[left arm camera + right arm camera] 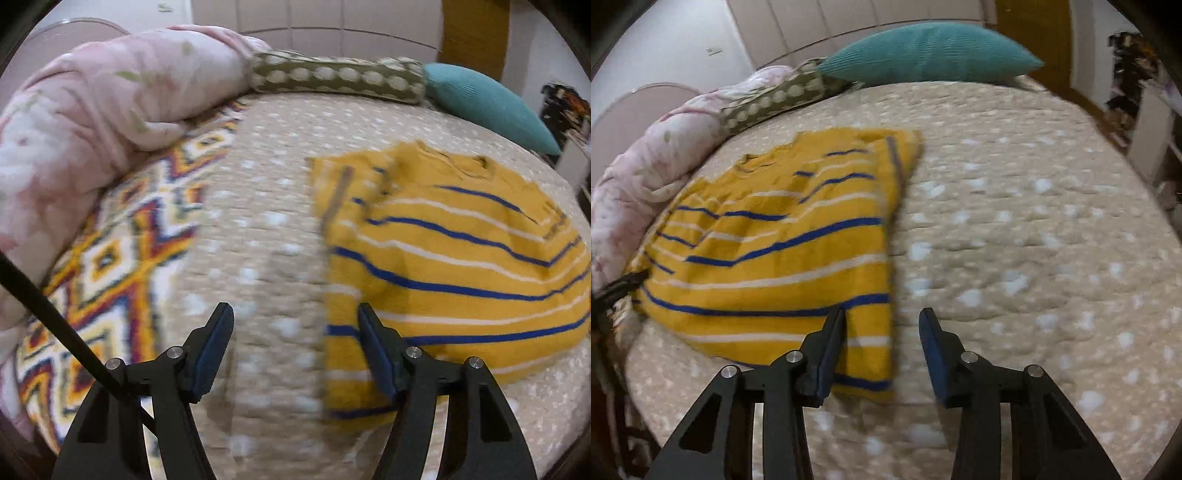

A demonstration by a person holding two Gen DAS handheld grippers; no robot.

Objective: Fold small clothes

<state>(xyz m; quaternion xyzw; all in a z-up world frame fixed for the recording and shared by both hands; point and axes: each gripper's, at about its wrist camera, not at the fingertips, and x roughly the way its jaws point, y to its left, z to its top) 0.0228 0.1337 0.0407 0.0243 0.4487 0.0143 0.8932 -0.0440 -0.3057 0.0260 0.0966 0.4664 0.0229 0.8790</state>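
You see a bed (1015, 221) with a beige dotted cover; at its far edge lie a teal pillow (923, 51), a dotted olive bolster (336, 77) and a pink quilt (92, 110), before pale wall panels (314, 18).

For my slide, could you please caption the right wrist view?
Open right gripper above folded yellow striped knit shirt on beige dotted quilt.

Each scene was viewed from a fisheye camera behind its gripper, angled steeply down at the bedspread (258, 221) from close range. In the left wrist view the striped shirt (461, 258) was seen at right; in the right wrist view it (775, 240) was seen at left. The teal pillow (487, 103) (923, 51) was shared along both upper edges.
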